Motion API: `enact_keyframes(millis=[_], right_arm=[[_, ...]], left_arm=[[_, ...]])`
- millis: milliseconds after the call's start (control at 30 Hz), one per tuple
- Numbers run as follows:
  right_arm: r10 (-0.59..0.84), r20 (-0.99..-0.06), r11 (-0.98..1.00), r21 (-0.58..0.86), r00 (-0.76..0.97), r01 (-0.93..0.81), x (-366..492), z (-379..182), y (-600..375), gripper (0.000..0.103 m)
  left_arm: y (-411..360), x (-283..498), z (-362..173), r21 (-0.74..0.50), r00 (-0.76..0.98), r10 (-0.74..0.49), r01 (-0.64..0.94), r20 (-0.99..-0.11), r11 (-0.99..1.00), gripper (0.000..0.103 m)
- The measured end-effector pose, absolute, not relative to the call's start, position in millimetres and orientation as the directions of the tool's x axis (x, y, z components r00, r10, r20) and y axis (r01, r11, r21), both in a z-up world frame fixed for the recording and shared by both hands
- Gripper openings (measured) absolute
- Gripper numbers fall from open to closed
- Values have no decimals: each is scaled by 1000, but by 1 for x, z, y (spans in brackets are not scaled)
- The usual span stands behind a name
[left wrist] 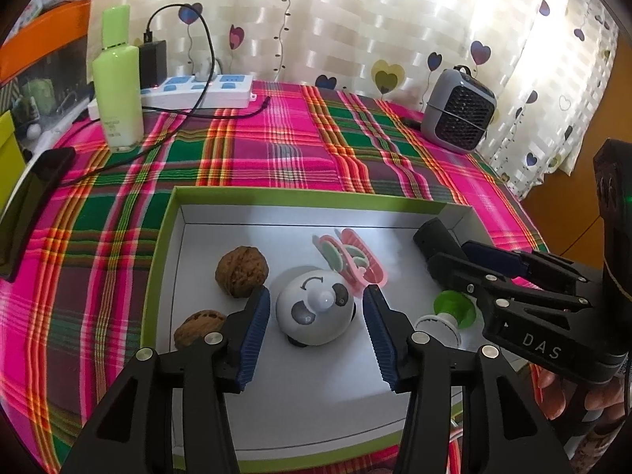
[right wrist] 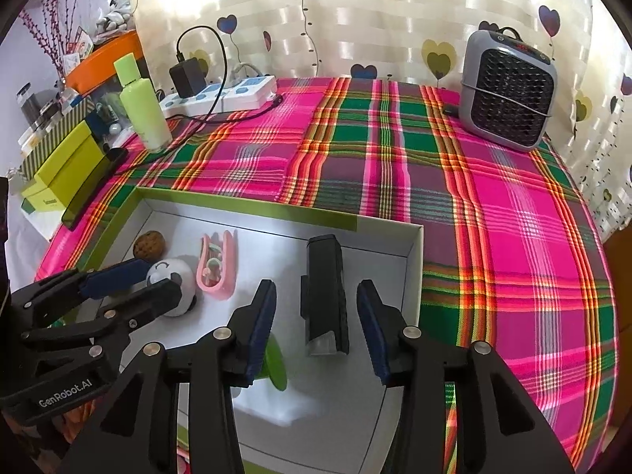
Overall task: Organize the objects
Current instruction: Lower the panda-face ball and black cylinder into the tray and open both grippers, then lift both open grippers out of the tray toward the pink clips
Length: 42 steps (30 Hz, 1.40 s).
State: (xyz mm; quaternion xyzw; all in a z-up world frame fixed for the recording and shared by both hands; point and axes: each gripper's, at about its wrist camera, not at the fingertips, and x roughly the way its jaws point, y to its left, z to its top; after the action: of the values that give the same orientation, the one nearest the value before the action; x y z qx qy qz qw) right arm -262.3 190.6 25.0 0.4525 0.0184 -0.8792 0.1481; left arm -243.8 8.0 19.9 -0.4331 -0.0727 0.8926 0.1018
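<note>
Both grippers sit over the white box [left wrist: 179, 213] w/ green rim, on the plaid table [left wrist: 276, 150].

Left gripper [left wrist: 316, 318]: jaws spread, nothing pinched. The panda toy [left wrist: 314, 310] lies right between the fingertips, slightly ahead, not touching either pad as far as I can tell. It's round, so no long axis to line up w/; closing straight in should do it, I'd say. Two walnuts [left wrist: 241, 271] sit just left of the left finger, the pink clip [left wrist: 353, 262] just behind the panda; both near enough to get bumped.

Right gripper [right wrist: 316, 318]: jaws also spread, empty. The black bar [right wrist: 326, 296] lies between its fingers, long axis running straight away from the gripper, parallel to the fingers, near end about level w/ the tips. Good line-up for a side pinch across the short width.

Green and white piece [left wrist: 450, 310] lies btwn the two grippers, nearer the right one; its left finger hides part of it.

Each arm is nearer its own target, so no crossing needed.
</note>
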Motion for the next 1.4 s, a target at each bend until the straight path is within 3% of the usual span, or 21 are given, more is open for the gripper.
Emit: enact_keyframes(millis=[1400], right_arm=[[-240,-704,-964,93,-669,248,-157,53,192,44]], left_arm=[[15,-139,54,-108,-720,161,-119,-675,-987,50]])
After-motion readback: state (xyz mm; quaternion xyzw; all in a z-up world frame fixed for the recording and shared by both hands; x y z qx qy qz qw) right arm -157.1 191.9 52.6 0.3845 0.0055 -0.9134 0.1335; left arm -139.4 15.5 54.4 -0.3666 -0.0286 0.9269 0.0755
